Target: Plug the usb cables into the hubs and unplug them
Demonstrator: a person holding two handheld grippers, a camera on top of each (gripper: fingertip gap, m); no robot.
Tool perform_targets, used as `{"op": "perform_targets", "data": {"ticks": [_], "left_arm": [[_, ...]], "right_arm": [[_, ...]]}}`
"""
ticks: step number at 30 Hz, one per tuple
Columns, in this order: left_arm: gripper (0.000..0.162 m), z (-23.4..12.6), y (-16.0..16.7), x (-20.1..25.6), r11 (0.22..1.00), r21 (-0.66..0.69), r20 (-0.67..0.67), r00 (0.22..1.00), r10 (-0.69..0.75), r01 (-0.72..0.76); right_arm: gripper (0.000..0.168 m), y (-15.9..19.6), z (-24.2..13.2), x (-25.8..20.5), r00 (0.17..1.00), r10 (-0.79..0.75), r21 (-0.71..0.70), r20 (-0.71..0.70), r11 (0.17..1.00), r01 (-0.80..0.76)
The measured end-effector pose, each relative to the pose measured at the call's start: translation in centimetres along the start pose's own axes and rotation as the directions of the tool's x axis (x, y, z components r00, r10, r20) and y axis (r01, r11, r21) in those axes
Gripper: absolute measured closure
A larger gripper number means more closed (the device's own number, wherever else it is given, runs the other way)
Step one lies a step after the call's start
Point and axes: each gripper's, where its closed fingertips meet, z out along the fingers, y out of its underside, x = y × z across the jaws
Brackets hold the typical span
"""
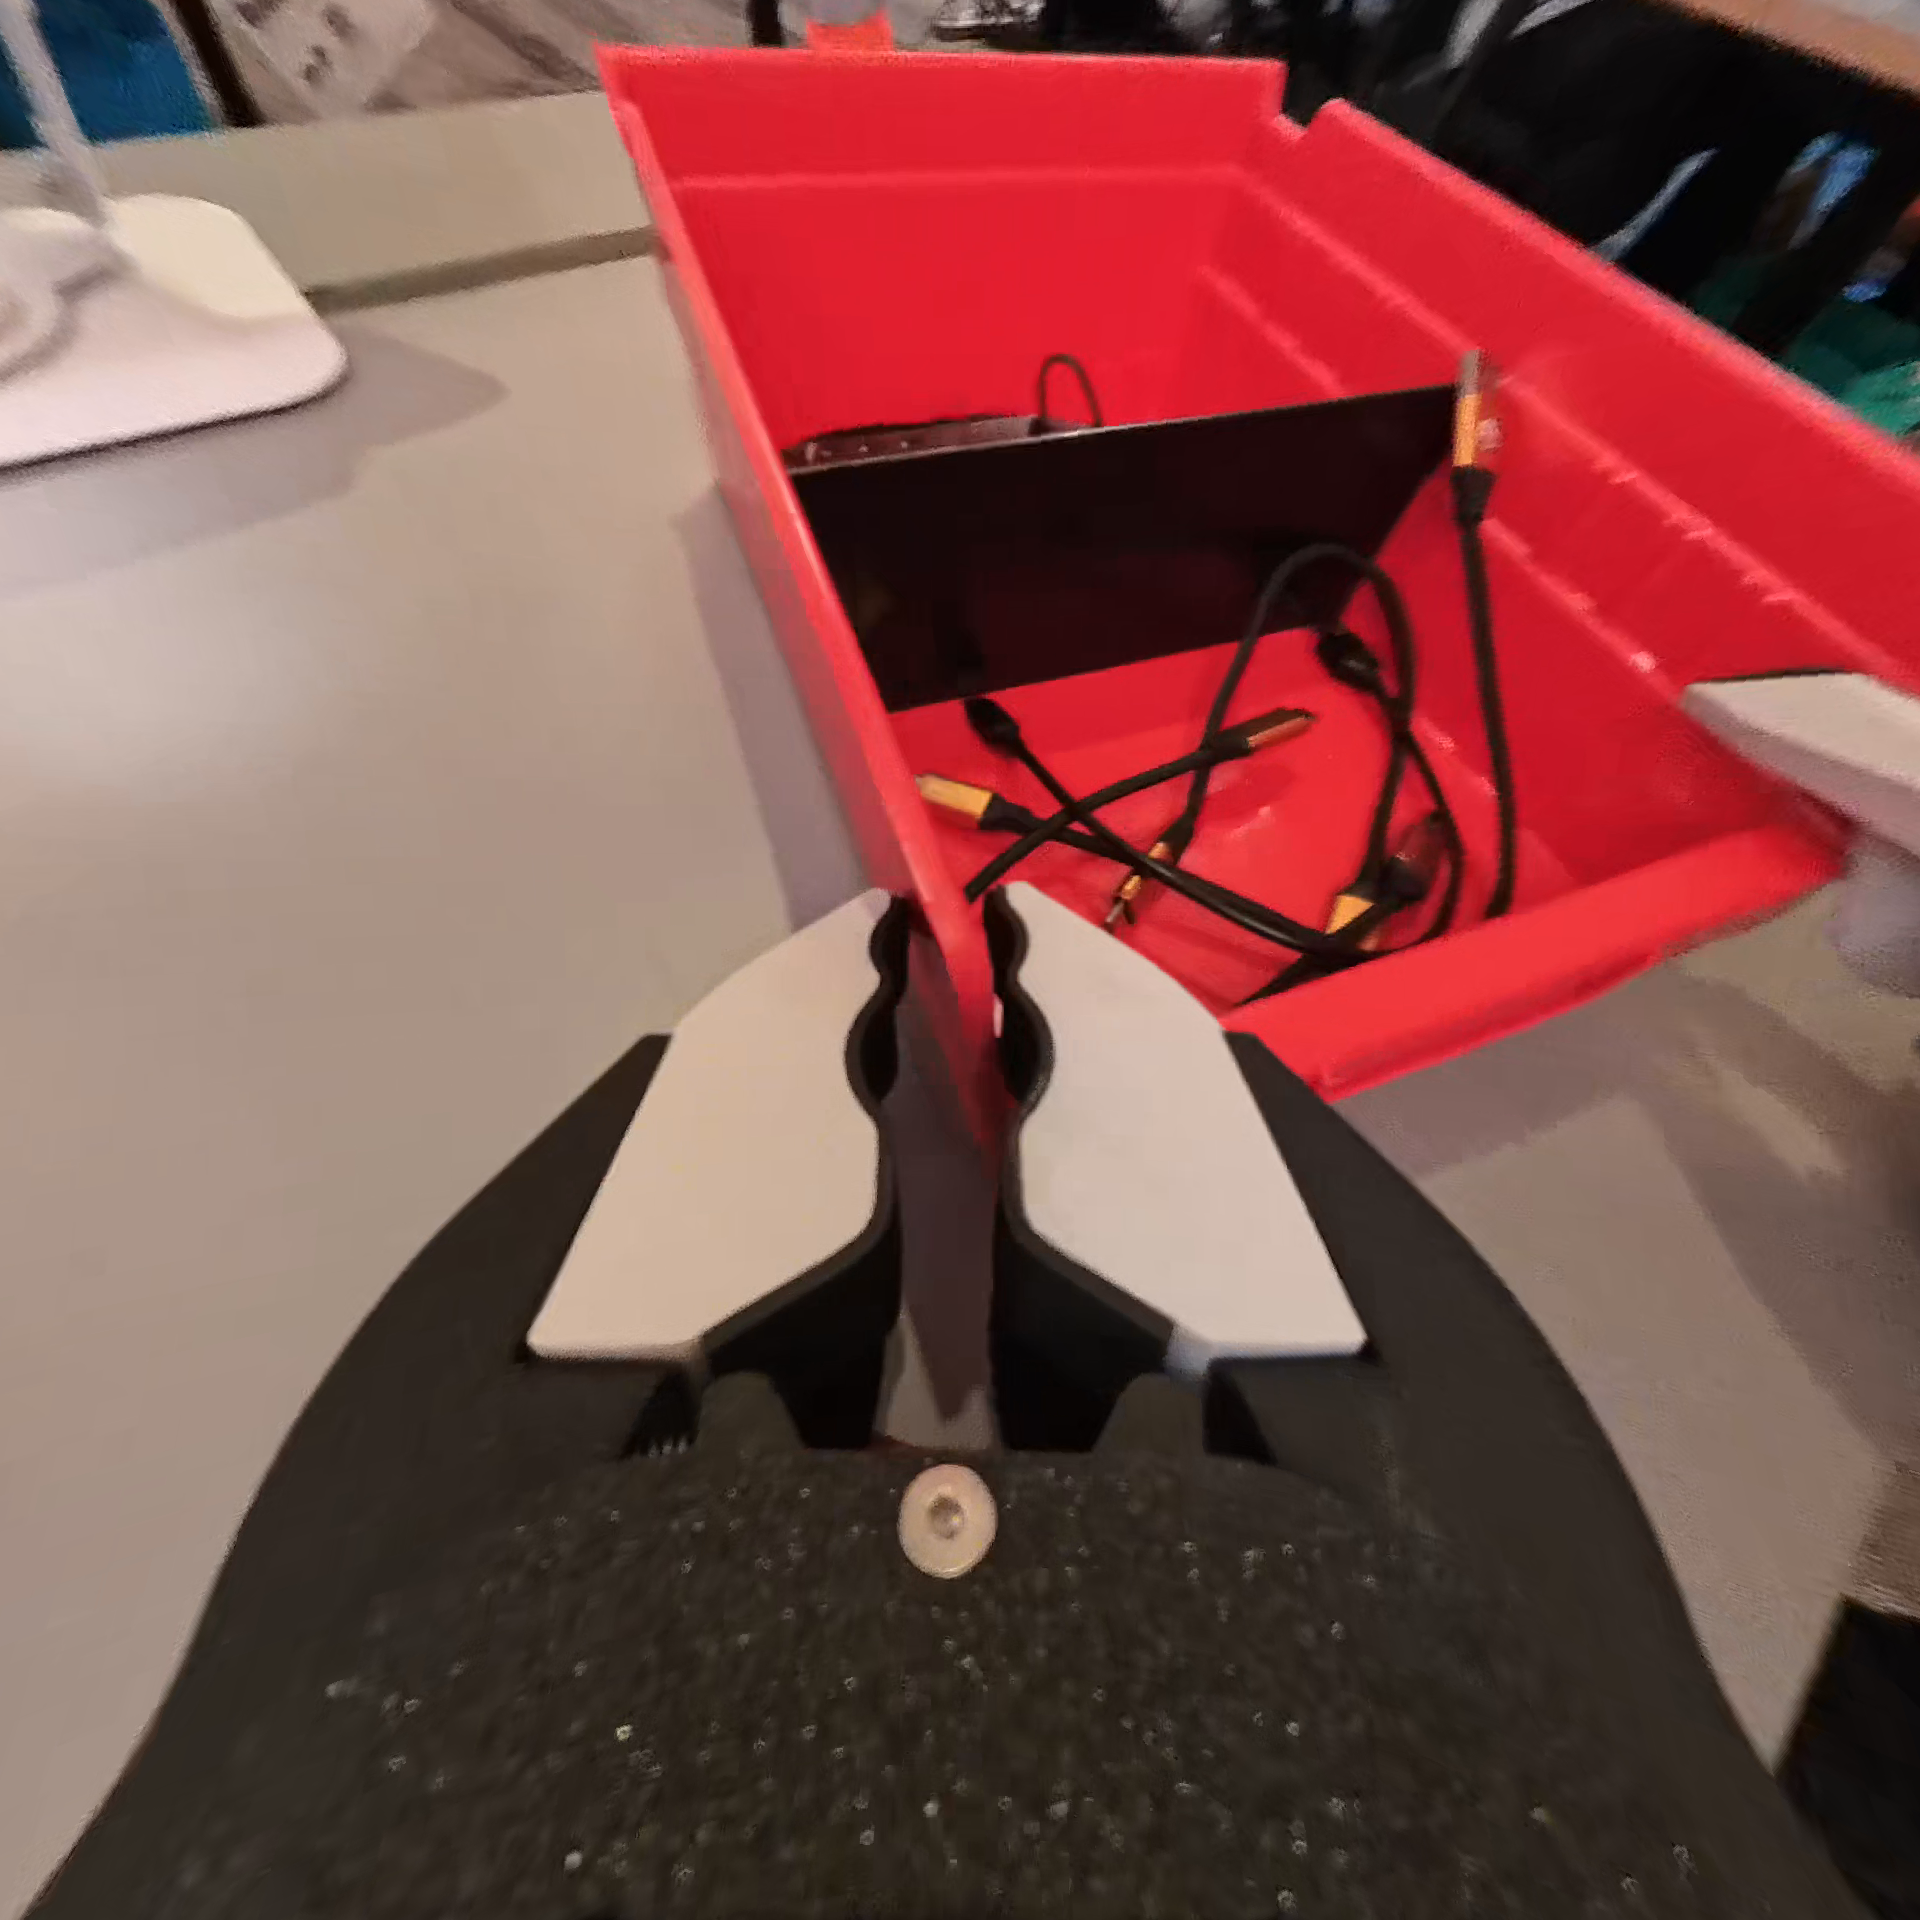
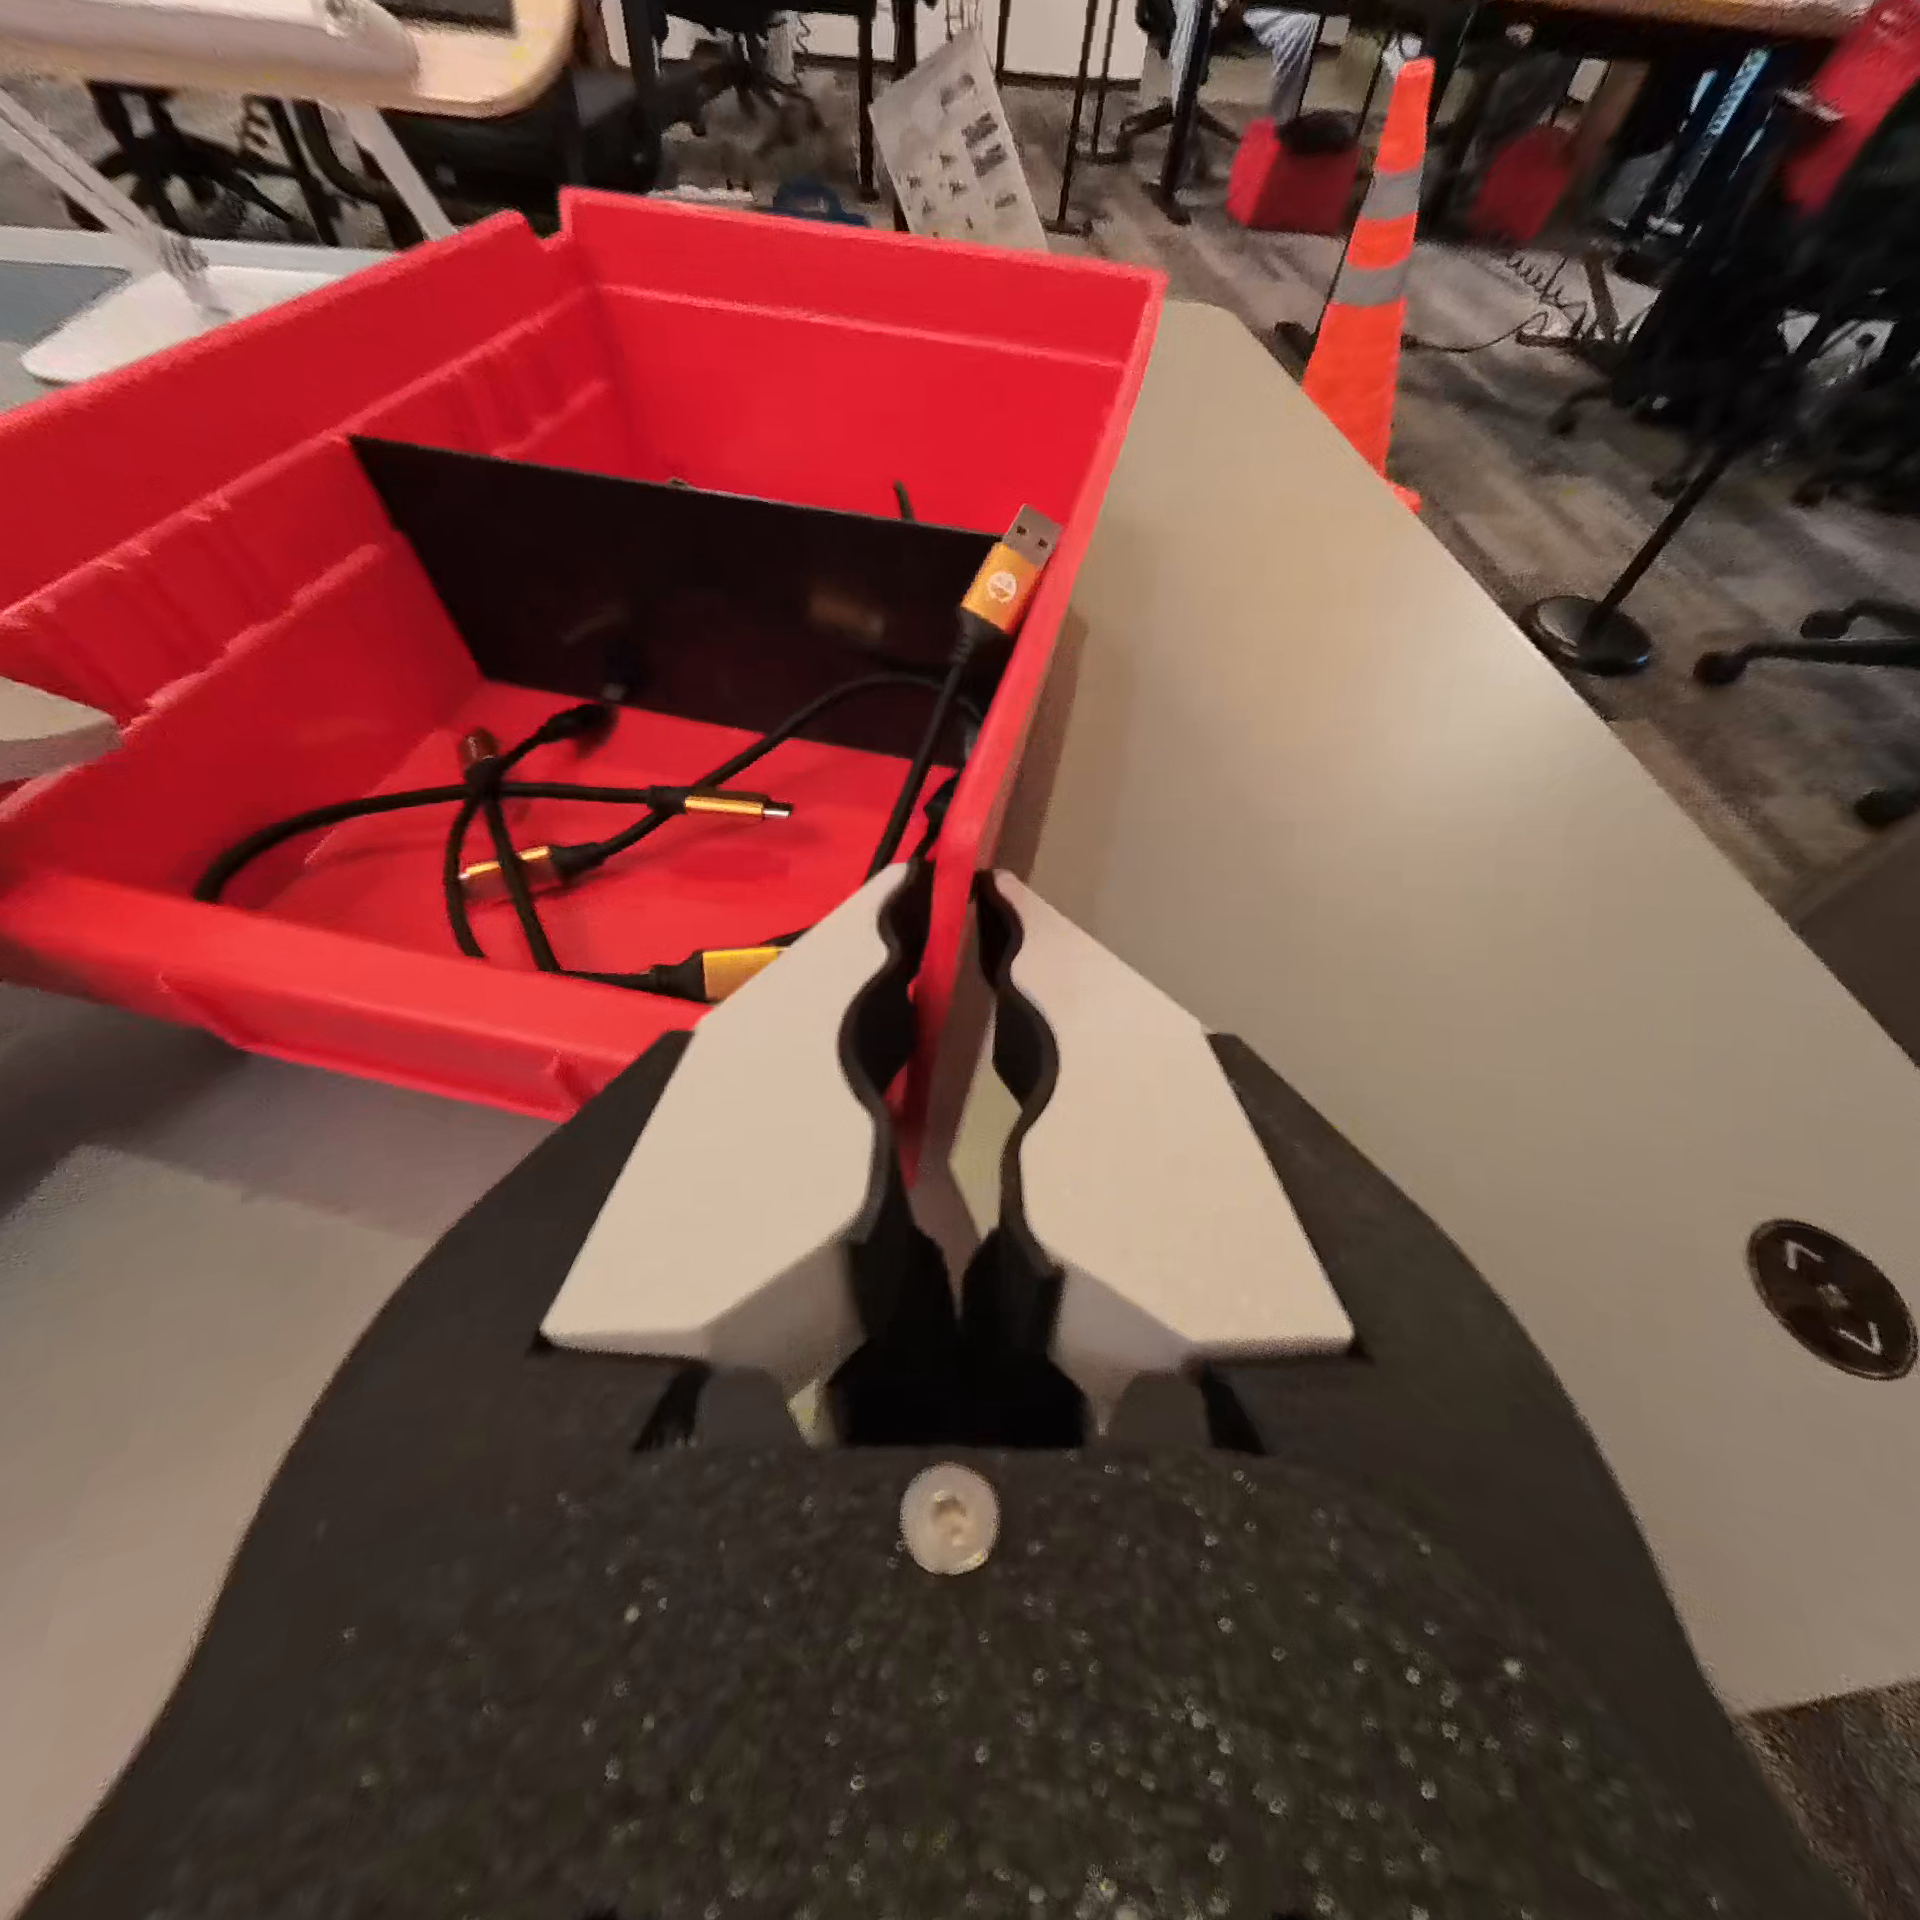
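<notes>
Here your left gripper (image 1: 943,914) is clamped on the near-left wall of the red bin (image 1: 1039,260), and your right gripper (image 2: 943,883) pinches its near-right wall. The bin sits on the grey table (image 1: 364,831); black cables (image 1: 1195,831) lie tangled before its black divider (image 1: 1091,540).

Soft, even indoor light from overhead fills both views, warm and moderately bright. The red plastic bin (image 1: 1039,260) casts a diffuse shadow on the pale grey table (image 1: 364,831) to its left in the left wrist view. Motion blur smears the bin's rims and the far background. Wide-angle distortion bends the table edges, and the black divider panel (image 2: 675,582) shows faint reflections.
</notes>
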Motion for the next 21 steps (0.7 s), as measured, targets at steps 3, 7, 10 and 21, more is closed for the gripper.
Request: {"op": "perform_targets", "data": {"ticks": [3,7,10,21], "left_arm": [[0.152,-1.3,0.1,-1.4,1.0,0.008,0.058,0.998,-0.011,0.01],[0.155,-5.4,0.6,-5.5,0.998,0.055,0.151,0.988,-0.032,0.024],[0.155,-9.2,0.7,-10.0,0.996,0.081,0.258,0.965,-0.049,0.028],[0.148,-12.1,4.0,-16.8,0.998,-0.007,0.298,0.952,-0.063,0.068]], "right_arm": [[0.164,-1.5,-0.3,-1.6,0.999,-0.026,0.059,-0.027,0.998,0.027],[0.164,-4.5,-0.4,-7.1,0.998,-0.043,0.155,0.049,0.987,0.034],[0.165,-5.5,0.7,-12.8,0.987,-0.098,0.169,0.126,0.983,0.076],[0.156,-2.9,4.6,-21.1,0.936,-0.067,0.012,0.345,0.998,0.066]]}}
